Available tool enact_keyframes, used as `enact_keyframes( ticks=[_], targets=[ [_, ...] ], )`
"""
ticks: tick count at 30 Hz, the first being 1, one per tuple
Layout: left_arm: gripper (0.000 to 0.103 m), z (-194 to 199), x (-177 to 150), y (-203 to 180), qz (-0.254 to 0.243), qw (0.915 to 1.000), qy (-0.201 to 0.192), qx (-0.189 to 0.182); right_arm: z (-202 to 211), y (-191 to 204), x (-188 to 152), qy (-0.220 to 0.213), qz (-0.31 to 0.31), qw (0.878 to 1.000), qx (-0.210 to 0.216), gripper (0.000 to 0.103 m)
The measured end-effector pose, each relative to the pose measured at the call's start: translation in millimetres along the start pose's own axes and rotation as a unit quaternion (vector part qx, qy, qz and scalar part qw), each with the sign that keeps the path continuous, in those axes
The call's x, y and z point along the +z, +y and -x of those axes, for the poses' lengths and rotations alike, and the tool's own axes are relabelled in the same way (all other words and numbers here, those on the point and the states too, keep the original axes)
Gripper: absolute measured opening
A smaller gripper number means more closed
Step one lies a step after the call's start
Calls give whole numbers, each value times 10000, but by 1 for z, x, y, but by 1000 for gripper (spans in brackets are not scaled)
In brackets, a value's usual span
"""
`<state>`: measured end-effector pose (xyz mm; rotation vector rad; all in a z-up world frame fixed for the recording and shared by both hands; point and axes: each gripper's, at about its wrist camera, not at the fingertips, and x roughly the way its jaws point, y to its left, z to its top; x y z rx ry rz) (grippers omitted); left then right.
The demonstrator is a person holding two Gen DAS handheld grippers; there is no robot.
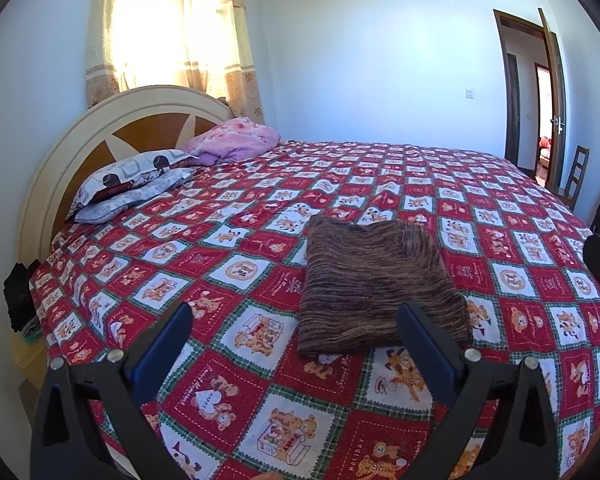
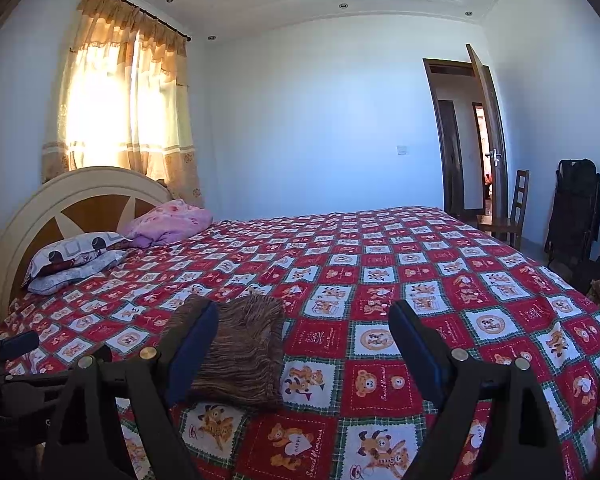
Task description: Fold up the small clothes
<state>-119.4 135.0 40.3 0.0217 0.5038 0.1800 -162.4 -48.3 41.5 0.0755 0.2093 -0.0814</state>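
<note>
Spread over the whole bed, a red teddy-bear quilt [image 1: 380, 184], and on its near half, well apart from the pillows [image 1: 132, 184], a brown striped knit garment [image 1: 380, 284] already folded into a thick rectangular pad, probably a small sweater though hard to tell from here. Looks soft, light and floppy, not slippery, best pinched at a near corner or along the near folded edge, with its long axis running away toward the far wall. Both empty and spread wide above the quilt: left gripper [image 1: 296, 332] and right gripper [image 2: 304, 328].
</note>
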Motion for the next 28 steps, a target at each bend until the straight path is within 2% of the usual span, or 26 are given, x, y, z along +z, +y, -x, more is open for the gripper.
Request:
enact_keyframes(
  ticks=[21, 28],
  targets=[
    [103, -11, 5, -1, 2, 9996, 228, -173, -1, 0, -3, 46, -9, 10000, -68, 87],
    [103, -20, 8, 5, 39, 9988, 311, -383, -5, -6, -6, 130, -58, 9999, -88, 87]
  ],
)
